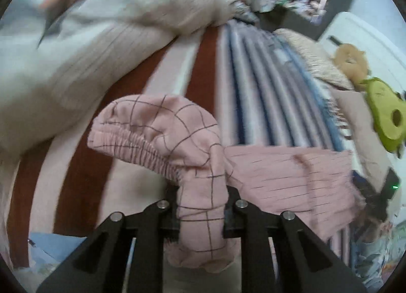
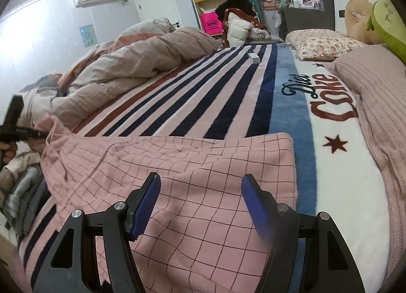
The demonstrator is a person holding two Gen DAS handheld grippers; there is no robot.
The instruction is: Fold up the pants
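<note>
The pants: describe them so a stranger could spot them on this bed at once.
Start at the striped blanket covering the bed; the pants lie spread across its near end, under the open right gripper. The left gripper is shut on their gathered waistband. They alone are pink with a thin dark grid; the crumpled duvet behind is beige.

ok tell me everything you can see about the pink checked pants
The pants are soft pink woven cloth with a thin dark grid. They lie spread and slightly wrinkled across the striped blanket on the bed. The gathered elastic waistband end is lifted and bunched, pinched in the left gripper. The right gripper hovers open over the flat part, and whether it touches the cloth cannot be told. One folded edge runs along the blanket's blue band.
</note>
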